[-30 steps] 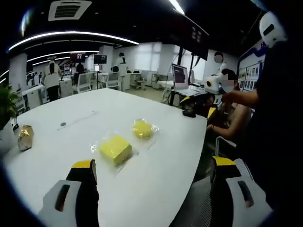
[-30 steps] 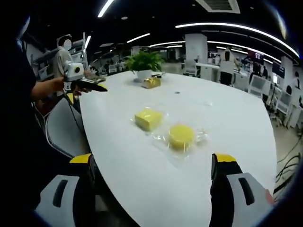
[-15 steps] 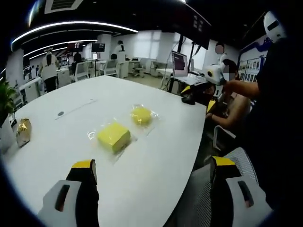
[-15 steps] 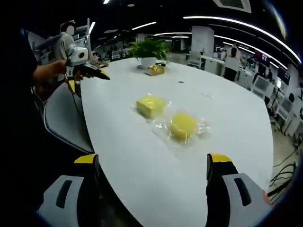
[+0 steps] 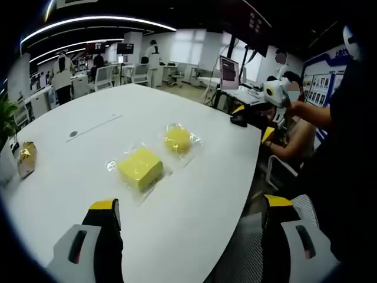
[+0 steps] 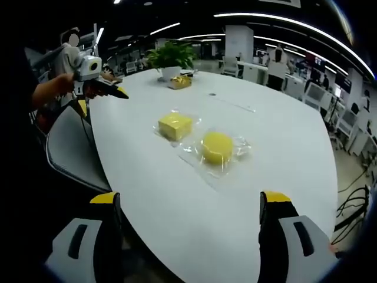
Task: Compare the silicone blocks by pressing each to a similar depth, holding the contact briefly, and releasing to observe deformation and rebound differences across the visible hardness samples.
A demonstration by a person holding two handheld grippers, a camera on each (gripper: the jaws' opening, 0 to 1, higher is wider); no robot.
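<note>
Silicone blocks, two of them, are seen lying on the white bench, each in a clear wrapper: a square yellow block and a round yellow block. They are set just beside each other, with wrappers touching or nearly so, well in from the bench edge. In the right gripper view the round block is the nearer one and the square block is beyond it.

The left gripper is held back from the bench edge with its fingers spread wide and nothing between them; the right gripper is likewise spread and empty, short of both blocks. No pressing is yet begun.

Both blocks are judged light and soft, likely to yield and spring back at differing rates. The glossy film is expected to be slippery, so a block may skid when pushed off-centre. A press is best made straight down on the middle of the top face, with the second gripper steadying the wrapper edge if needed.

A small gold-wrapped object is noted far off on the bench.
</note>
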